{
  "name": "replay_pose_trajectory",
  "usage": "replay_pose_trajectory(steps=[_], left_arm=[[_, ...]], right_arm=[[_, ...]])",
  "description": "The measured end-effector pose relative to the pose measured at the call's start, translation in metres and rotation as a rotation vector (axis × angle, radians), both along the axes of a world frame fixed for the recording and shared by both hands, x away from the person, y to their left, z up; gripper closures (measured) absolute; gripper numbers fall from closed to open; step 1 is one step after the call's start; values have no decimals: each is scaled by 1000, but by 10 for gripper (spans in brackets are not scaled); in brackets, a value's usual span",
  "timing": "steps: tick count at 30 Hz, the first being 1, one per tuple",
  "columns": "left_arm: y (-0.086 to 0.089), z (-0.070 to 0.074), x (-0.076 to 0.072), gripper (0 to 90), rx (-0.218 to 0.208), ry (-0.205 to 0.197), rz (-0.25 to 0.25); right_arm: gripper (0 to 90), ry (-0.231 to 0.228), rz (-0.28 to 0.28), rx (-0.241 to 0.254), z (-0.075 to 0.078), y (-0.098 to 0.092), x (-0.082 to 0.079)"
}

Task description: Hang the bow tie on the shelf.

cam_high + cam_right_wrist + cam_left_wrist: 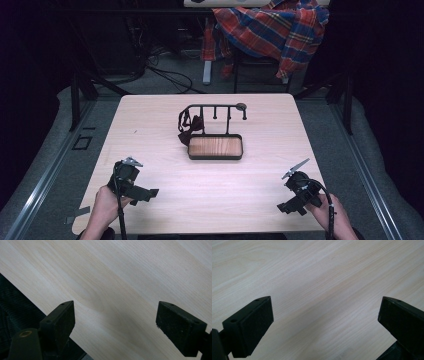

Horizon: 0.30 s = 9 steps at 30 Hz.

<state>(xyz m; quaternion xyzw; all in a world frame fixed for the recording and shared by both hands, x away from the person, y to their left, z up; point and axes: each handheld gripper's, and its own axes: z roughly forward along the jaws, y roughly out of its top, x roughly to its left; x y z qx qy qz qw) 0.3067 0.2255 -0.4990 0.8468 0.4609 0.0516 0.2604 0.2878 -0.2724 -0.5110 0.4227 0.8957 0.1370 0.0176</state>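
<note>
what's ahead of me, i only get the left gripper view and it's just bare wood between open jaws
Observer: A black rack with a wooden base tray stands mid-table, beyond the left gripper.
Operator: anything hanging on it
Observer: Yes, a dark strap hangs from the bar's left end.
Operator: where's my other gripper
Observer: The right gripper is open over the table's near right edge, holding nothing.

Rack (pixel 214 116) at table (pixel 150 130) centre, tray (pixel 215 147) just before it, strap (pixel 186 126) hung at rack's left end; shirt (pixel 272 30) well behind rack.
</note>
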Motion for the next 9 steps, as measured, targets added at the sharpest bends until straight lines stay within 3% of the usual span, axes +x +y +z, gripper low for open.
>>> replay_pose_trajectory(steps=[4, 5, 8, 9], left_arm=[[-2, -1, 1, 3, -3, -10, -4], [-3, -3, 1, 2, 2, -11, -10], [-3, -2, 0, 2, -9, -30, -6], [-3, -2, 0, 2, -9, -30, -6]], right_arm=[[159, -4, -1, -21, 1, 0, 0], [163, -26, -12, -33, 5, 0, 0], [151, -112, -52, 21, 14, -2, -3], [151, -112, -52, 21, 14, -2, -3]])
